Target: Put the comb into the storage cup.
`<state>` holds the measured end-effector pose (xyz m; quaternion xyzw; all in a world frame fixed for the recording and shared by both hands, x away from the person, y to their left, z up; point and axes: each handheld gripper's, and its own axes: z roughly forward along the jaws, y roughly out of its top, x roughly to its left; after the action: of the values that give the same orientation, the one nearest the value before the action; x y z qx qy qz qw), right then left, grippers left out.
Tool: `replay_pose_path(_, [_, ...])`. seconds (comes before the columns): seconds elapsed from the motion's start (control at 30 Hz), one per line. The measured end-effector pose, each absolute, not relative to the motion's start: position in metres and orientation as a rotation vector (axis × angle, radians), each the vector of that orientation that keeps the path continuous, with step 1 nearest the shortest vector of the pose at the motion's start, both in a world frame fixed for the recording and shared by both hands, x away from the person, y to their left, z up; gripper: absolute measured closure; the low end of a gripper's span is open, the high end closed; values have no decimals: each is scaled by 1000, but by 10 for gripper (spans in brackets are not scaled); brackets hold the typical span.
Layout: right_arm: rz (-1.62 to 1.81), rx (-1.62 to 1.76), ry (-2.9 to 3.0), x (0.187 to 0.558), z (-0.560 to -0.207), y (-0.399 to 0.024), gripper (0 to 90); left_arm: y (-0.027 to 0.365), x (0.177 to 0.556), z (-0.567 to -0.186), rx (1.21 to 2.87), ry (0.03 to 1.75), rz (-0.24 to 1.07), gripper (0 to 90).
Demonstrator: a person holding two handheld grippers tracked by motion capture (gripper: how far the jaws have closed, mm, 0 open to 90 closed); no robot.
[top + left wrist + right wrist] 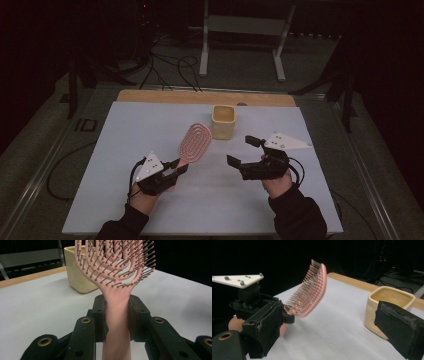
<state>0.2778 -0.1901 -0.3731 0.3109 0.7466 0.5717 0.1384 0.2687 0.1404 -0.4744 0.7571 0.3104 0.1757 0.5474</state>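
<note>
Left tool (176, 169) clamps the pink hairbrush (195, 140) by its handle, head lifted off the bench (125, 150) w/ bristles clear, tilted toward the cream cup (223, 121). Right tool (244, 151) hangs open, empty, prob. ready to assist.

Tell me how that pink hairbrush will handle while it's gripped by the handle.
The pink hairbrush probably stays stiff: held by the left gripper at its handle alone, the head stands out without sagging. It looks light, since the head is open loops. The smooth, narrow handle might twist between the pads if the bristles catch on the cream cup.
</note>
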Motion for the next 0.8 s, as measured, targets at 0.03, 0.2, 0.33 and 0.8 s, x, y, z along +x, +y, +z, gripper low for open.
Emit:
replay_pose_path(0.03, [1655, 896, 2158, 279, -372, -188, 81, 140, 269, -474, 1794, 735, 415, 714])
replay_pose_path(0.2, [1658, 901, 2170, 284, -371, -181, 81, 140, 268, -475, 1795, 733, 418, 714])
replay_pose_path(0.33, [1673, 918, 2181, 290, -371, -171, 81, 140, 269, -475, 1794, 735, 420, 714])
replay_pose_path(0.8, [1705, 1162, 2168, 311, -375, -142, 81, 140, 268, -474, 1789, 724, 418, 714])
